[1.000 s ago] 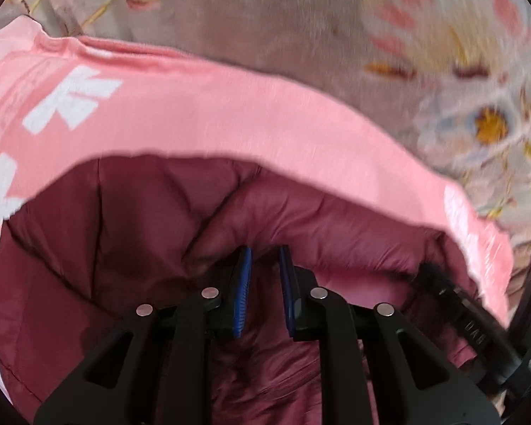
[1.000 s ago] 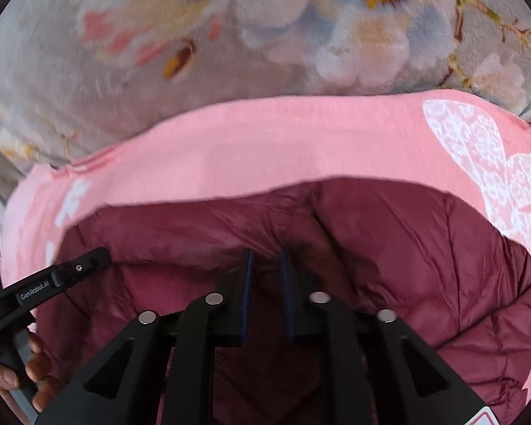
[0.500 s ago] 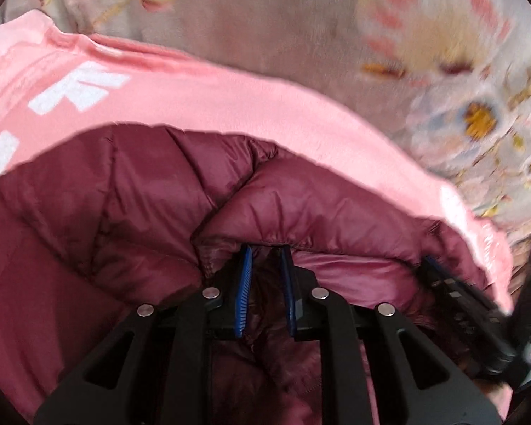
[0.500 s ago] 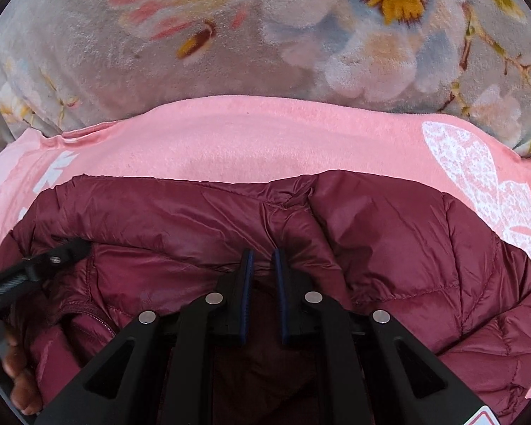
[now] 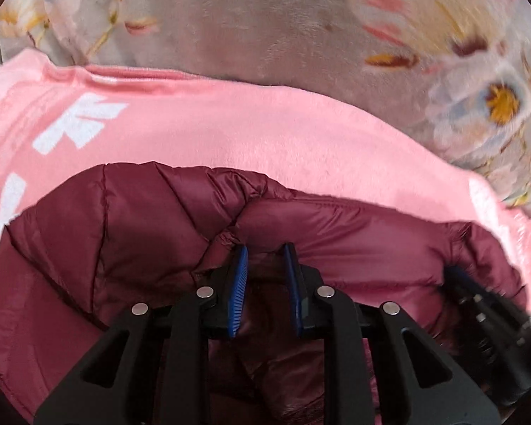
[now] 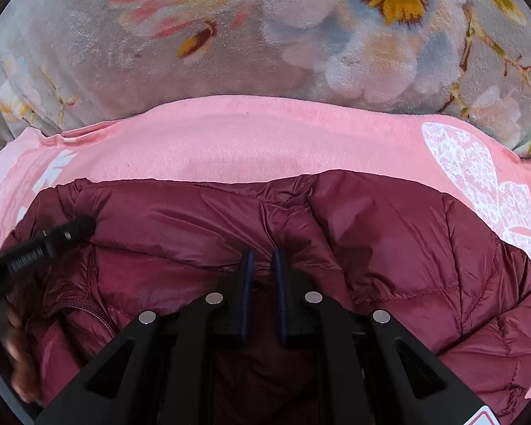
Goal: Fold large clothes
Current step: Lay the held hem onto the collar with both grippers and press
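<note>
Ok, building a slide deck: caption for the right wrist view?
Right gripper pinches a maroon puffer jacket over a pink blanket.

A plush grey blanket printed with large pale flowers with yellow centres (image 6: 201, 71) lies beneath a soft pink fleece blanket with white patterns (image 6: 265, 141), evenly lit.

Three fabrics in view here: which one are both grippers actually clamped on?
The maroon puffer jacket: left gripper and right gripper both pinch its quilted edge. The pink blanket and floral blanket lie beyond, untouched.
</note>
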{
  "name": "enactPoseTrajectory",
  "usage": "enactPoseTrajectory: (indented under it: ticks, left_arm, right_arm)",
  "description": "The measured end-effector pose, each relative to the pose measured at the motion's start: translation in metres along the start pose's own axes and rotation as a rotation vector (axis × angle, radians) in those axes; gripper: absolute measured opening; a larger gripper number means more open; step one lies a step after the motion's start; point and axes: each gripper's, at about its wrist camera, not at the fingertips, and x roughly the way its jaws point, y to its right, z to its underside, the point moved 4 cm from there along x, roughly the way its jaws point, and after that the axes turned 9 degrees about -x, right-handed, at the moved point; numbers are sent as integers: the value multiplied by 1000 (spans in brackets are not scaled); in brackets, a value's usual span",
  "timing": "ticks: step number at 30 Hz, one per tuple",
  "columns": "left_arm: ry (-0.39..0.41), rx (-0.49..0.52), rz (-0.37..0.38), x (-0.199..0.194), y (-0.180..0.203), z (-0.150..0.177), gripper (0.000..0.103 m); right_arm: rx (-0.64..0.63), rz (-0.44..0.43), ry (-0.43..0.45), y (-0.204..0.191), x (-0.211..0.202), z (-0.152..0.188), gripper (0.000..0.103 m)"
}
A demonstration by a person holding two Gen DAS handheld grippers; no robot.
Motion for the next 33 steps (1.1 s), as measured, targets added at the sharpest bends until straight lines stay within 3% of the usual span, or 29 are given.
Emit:
enactPoseTrajectory:
  ticks: [7,33]
  left_arm:
    - [8,-22,32,1,-7,3,20]
    - [23,24,-13,4,-6,2,20]
  right_arm:
    - [14,-15,3,2,0,-2,9]
    - [56,-34,9,3,-4,-2,9]
